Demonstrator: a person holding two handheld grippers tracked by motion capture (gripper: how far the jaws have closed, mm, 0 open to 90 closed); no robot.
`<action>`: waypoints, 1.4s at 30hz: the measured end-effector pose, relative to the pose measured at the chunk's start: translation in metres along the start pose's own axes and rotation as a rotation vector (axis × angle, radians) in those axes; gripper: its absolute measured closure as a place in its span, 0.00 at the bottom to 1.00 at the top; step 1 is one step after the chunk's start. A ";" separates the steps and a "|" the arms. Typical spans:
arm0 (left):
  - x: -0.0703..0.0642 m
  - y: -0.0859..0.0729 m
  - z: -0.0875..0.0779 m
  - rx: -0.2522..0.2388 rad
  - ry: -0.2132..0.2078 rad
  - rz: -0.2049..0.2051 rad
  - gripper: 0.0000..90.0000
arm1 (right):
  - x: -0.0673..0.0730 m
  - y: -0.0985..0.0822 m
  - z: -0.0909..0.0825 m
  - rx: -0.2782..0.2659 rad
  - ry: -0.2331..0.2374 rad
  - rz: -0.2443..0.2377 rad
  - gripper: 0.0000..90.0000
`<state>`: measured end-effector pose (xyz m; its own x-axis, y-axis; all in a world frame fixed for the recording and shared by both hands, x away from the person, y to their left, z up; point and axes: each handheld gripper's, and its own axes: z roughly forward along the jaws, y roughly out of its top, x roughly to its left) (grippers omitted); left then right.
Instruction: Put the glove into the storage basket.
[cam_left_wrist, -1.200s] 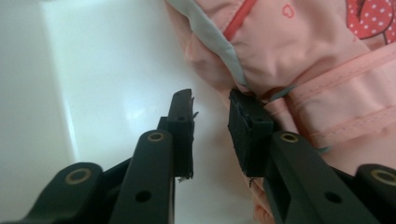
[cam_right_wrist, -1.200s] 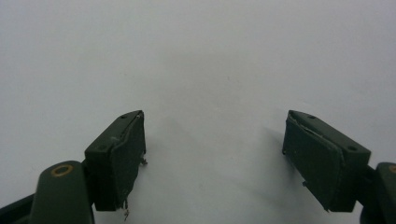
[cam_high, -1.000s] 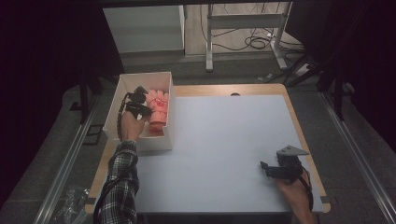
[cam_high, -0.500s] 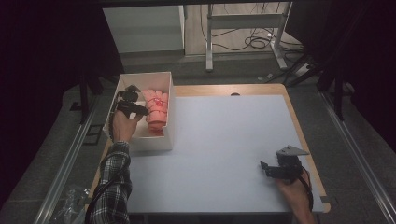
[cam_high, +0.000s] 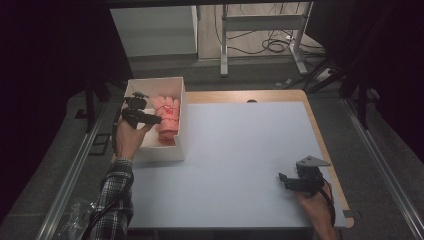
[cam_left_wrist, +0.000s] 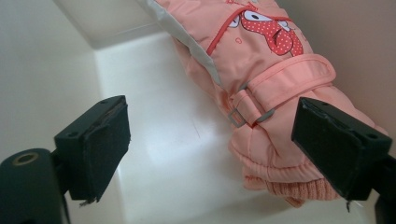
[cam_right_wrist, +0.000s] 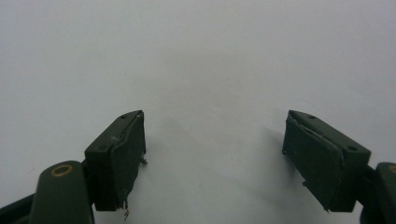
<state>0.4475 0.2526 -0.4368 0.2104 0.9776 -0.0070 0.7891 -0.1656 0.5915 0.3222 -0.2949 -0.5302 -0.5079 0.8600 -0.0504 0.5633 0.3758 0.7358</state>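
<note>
A pink padded glove (cam_high: 168, 120) with a red dotted patch lies inside a white box (cam_high: 160, 152) at the table's left edge. My left gripper (cam_high: 156, 120) hovers over the box just left of the glove, and its jaws have just been opening. In the left gripper view the glove (cam_left_wrist: 271, 79) rests on the box floor (cam_left_wrist: 154, 135), with my left gripper (cam_left_wrist: 210, 126) open and its right pad in front of the cuff, not pressing. My right gripper (cam_high: 283, 179) rests open near the table's front right corner. Between the jaws of my right gripper (cam_right_wrist: 215, 135) is bare white table (cam_right_wrist: 196, 46).
The white tabletop (cam_high: 240, 150) has a wooden rim (cam_high: 320, 135). Metal rails (cam_high: 75, 170) run along both sides. A desk frame with cables (cam_high: 270, 45) and a pale cabinet (cam_high: 155, 30) stand behind. A crumpled plastic bag (cam_high: 75, 220) lies at lower left.
My left gripper has opened and let go of the pink glove, then drawn back left and up a little. The glove now lies in the box. The right gripper has stayed still.
</note>
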 end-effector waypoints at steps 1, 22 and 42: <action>0.000 -0.001 0.000 0.000 -0.008 -0.008 0.13 | 0.000 0.000 0.000 0.000 0.000 0.000 0.24; -0.017 -0.015 -0.019 -0.067 -0.145 0.087 0.04 | 0.000 0.000 0.000 0.000 -0.001 -0.002 0.24; -0.038 -0.027 -0.037 -0.136 -0.210 0.169 0.03 | 0.000 0.000 0.000 0.000 -0.002 -0.002 0.24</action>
<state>0.3969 0.2242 -0.4222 0.4576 0.8873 -0.0573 0.6510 -0.2905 0.7013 0.3221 -0.2949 -0.5302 -0.5081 0.8596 -0.0532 0.5619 0.3777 0.7360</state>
